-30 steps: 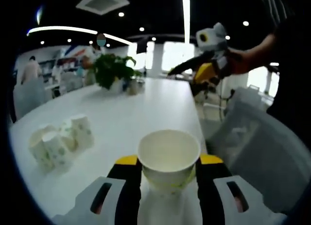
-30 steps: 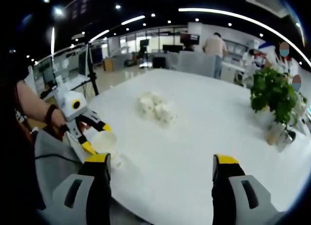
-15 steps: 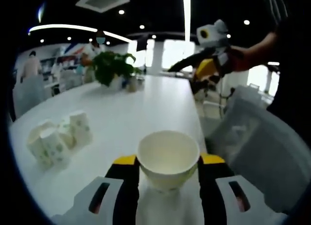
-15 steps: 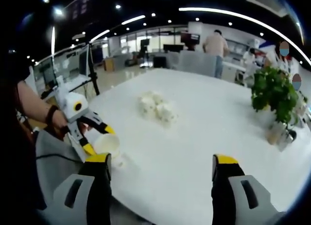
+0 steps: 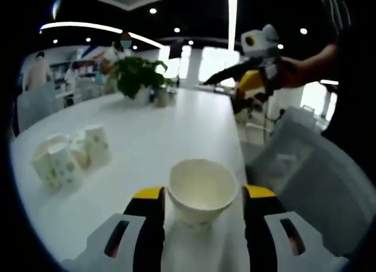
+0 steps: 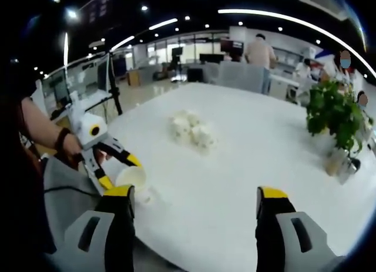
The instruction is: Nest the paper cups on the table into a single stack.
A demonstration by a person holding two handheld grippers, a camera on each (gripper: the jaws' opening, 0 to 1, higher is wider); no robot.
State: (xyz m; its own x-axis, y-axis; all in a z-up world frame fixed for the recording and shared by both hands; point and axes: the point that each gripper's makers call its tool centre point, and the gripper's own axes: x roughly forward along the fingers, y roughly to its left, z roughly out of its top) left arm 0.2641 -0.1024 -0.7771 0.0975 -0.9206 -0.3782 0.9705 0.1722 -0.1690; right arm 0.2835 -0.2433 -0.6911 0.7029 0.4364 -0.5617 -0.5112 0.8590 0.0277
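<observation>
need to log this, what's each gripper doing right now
Left gripper: shut on a paper cup.
Right gripper: open, holding nothing.

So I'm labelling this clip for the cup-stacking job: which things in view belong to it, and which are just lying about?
Part of the job:
- paper cup between the left gripper's jaws
- cluster of paper cups on the white table
- right gripper, open and empty

Just lying about:
- potted plant
- grey chair beside the table
</observation>
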